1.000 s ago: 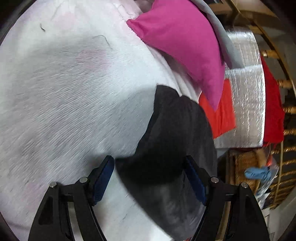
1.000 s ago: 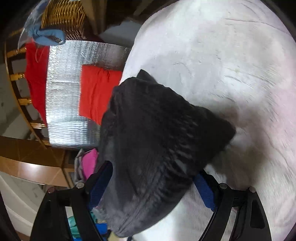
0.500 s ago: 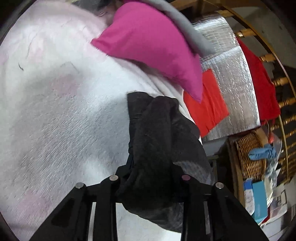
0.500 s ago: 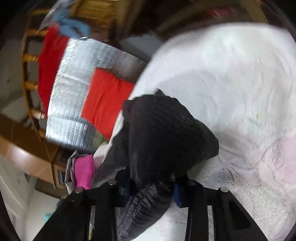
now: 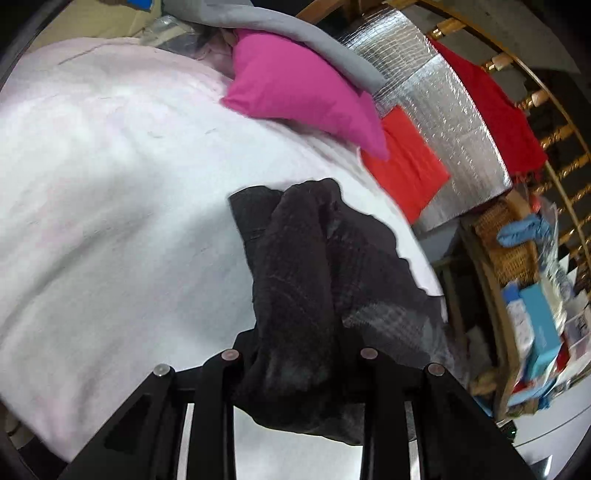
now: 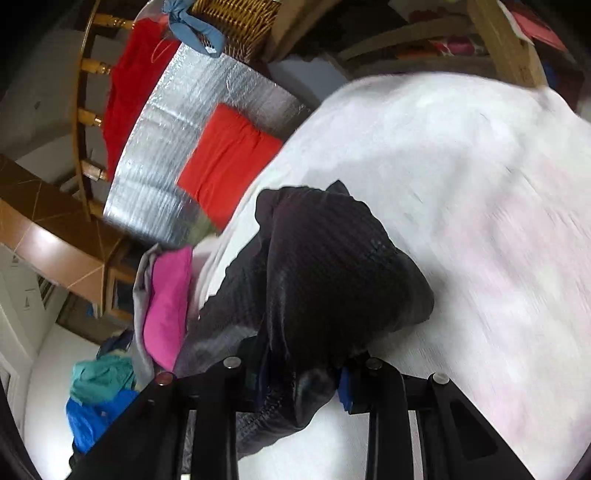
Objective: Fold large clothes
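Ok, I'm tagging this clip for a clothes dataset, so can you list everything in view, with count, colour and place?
black garment: one, black, bunched on the white bed cover, gripped at both ends
bed cover: one, white with faint pink, fills most of both views
pink cloth: one, magenta, at the bed's edge under a grey garment
orange-red cloth: one, folded, on the silver sheet
silver sheet: one, quilted foil, beside the bed
red cloth: one, draped over a wooden rail
wicker basket: one, tan, blue rag on it
teal and blue clothes: a heap, on the floor
left gripper: black, fingers shut on the garment
right gripper: black, blue pads, shut on the garment
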